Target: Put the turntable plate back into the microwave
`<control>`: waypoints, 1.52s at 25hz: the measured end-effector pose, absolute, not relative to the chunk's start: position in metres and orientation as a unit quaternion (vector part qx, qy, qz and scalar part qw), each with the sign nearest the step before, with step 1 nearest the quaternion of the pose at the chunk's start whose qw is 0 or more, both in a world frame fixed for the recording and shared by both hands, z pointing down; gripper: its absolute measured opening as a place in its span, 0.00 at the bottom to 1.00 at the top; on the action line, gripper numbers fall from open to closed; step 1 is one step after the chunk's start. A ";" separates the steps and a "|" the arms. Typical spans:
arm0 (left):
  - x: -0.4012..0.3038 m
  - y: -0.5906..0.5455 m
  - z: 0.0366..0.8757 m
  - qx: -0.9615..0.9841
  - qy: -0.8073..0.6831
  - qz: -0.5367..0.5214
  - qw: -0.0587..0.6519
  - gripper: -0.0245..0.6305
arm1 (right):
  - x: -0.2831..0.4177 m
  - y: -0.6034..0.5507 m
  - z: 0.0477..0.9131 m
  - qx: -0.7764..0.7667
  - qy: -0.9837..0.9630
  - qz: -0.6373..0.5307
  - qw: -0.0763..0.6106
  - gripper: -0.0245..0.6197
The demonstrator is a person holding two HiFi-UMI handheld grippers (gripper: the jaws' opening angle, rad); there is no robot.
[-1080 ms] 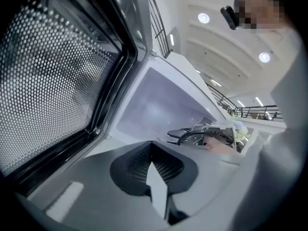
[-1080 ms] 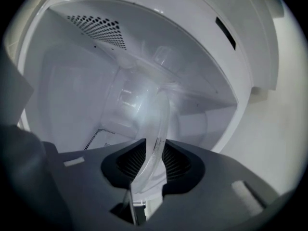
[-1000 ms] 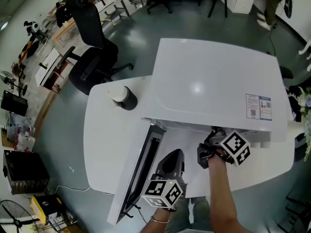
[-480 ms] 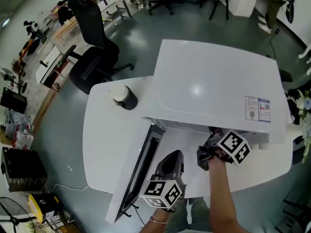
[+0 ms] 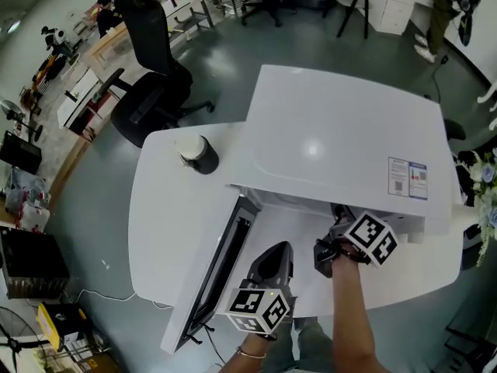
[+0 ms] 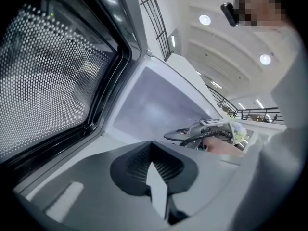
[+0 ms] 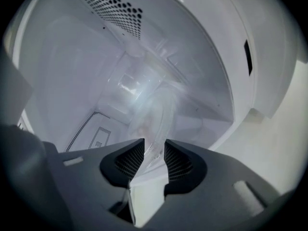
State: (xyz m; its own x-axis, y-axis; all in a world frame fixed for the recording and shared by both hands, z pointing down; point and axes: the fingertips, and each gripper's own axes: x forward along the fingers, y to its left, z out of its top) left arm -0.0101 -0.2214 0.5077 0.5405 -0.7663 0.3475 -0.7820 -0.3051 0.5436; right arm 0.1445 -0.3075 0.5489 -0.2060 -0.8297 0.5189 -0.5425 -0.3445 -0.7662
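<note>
The white microwave (image 5: 342, 138) stands on the table with its door (image 5: 221, 274) swung open to the left. My right gripper (image 5: 335, 228) reaches into the cavity (image 7: 86, 71). The clear glass turntable plate (image 7: 151, 112) lies inside, and its near rim sits between the right gripper's (image 7: 154, 146) pads. Those jaws have just been opening and stand wide, with a gap to the glass. My left gripper (image 5: 272, 259) waits outside, in front of the opening beside the door. The left gripper (image 6: 152, 148) is shut with nothing in it.
A dark cup with a white lid (image 5: 194, 154) stands on the white table (image 5: 167, 208) left of the microwave. The open door's mesh window (image 6: 53, 81) is close on my left. A black office chair (image 5: 151, 92) stands on the floor beyond the table.
Both grippers keep their places at the microwave's opening. Only the head view has shifted slightly.
</note>
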 end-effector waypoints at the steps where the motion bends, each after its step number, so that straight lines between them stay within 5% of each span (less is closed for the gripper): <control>1: -0.009 -0.220 0.508 0.807 -0.480 0.011 0.344 0.04 | 0.145 -0.307 0.549 -0.615 0.558 -0.541 0.132 0.21; 38: -0.015 -0.183 0.481 0.803 -0.501 -0.008 0.323 0.04 | 0.131 -0.264 0.517 -0.602 0.622 -0.498 0.047 0.20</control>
State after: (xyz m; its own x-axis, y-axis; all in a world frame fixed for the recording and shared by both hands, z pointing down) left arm -0.0153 -0.1835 0.4814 0.4980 -0.8093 0.3116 -0.7992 -0.2889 0.5270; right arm 0.1314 -0.2644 0.5167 -0.2697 -0.7960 0.5419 -0.7030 -0.2218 -0.6757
